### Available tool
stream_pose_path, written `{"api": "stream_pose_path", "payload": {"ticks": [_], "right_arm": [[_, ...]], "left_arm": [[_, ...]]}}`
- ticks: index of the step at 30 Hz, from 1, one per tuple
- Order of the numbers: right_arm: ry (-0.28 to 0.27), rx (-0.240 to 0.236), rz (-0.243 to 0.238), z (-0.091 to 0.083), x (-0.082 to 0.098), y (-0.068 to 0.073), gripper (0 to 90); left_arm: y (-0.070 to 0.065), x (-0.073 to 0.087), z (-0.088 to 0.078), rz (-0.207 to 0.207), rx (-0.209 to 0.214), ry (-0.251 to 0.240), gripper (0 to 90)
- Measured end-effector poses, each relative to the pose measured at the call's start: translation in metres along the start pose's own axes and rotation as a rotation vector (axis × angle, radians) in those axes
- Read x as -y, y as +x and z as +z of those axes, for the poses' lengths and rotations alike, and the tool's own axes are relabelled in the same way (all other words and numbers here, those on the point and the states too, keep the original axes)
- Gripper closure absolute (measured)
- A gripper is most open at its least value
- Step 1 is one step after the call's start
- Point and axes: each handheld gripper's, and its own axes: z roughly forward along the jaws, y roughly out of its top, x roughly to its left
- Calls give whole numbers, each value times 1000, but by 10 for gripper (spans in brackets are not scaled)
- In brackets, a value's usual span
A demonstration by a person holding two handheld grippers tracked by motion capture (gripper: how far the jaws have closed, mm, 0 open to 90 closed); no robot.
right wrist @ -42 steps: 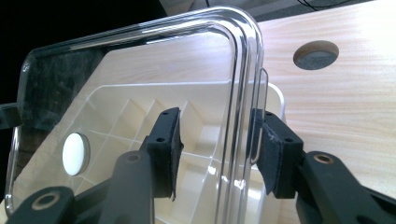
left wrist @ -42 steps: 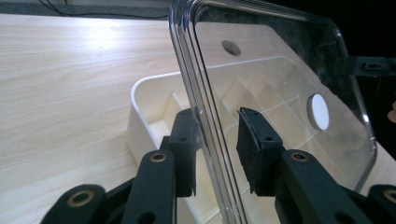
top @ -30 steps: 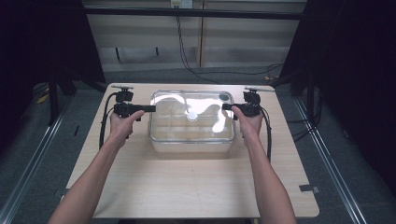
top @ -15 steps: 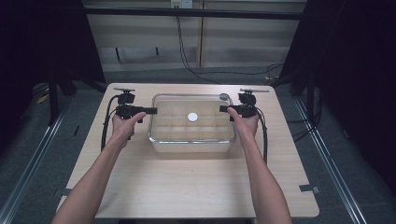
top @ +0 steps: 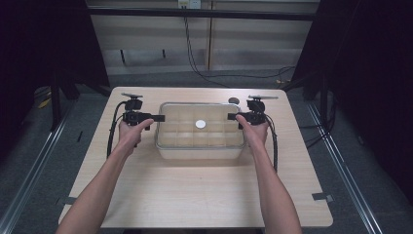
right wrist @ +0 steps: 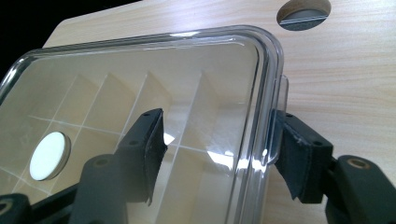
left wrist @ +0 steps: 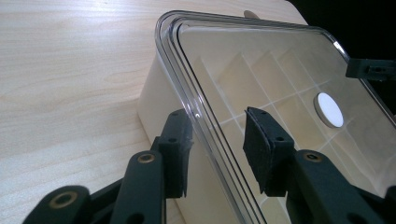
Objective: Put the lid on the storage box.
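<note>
A clear plastic box (top: 199,152) with inner dividers stands mid-table, and its clear lid (top: 180,113) lies flat on it. A white disc (top: 200,124) marks the lid's middle (left wrist: 329,109) (right wrist: 46,155). My left gripper (top: 162,117) is at the box's left end. It is open, and its jaws (left wrist: 217,149) straddle the lid's rim (left wrist: 187,93), one pad outside and one over the lid. At the right end my right gripper (top: 230,117) is also open. Its jaws (right wrist: 219,149) straddle the lid's rim (right wrist: 268,88) and a small tab.
A round cable hole (top: 234,101) (right wrist: 303,9) sits in the table just behind the box's right end. Tape marks (top: 322,197) lie near the table's front corners. Bare wood (top: 195,195) stretches in front of the box. The right gripper's jaw tip (left wrist: 371,70) shows beyond the lid.
A second ago the lid sat higher and caught glare. It has since come down flat on the box. Both hands stayed at the box's ends.
</note>
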Motion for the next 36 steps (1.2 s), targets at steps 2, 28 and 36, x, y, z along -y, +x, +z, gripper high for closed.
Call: {"api": "stream_pose_path", "payload": {"ticks": [2, 28, 36], "right_arm": [[2, 0, -5, 0, 0, 0, 373], [-70, -34, -92, -46, 9, 0, 342], [-89, -66, -148, -65, 19, 5, 428]], "left_arm": [[1, 1, 1, 1, 3, 6, 603], [-21, 15, -31, 121, -48, -41, 462], [-20, 32, -41, 141, -54, -48, 465]]}}
